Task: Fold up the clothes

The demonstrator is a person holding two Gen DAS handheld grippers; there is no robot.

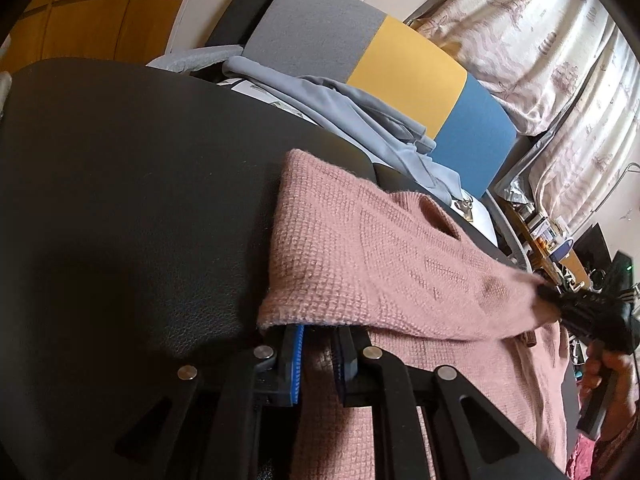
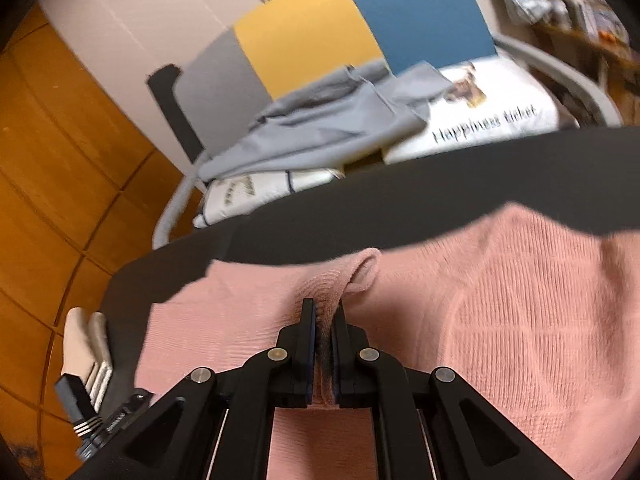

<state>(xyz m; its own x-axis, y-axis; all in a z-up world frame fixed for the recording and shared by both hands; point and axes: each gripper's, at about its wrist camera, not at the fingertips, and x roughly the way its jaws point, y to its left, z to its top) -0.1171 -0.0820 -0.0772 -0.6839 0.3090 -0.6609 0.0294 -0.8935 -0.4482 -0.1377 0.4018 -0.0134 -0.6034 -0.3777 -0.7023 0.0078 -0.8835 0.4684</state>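
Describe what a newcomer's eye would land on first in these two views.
The pink knitted sweater stands out, spread over the black table and pinched by both the left tool and the right tool. Behind the table, a chair with a grey, yellow and blue backrest holds a crumpled grey garment.

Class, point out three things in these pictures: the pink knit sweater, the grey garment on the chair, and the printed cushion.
pink knit sweater [image 1: 360, 248], left wrist view, middle of knit panel.
grey garment [image 2: 320, 120], right wrist view, crumpled middle.
printed cushion [image 2: 500, 120], right wrist view, lettered face.
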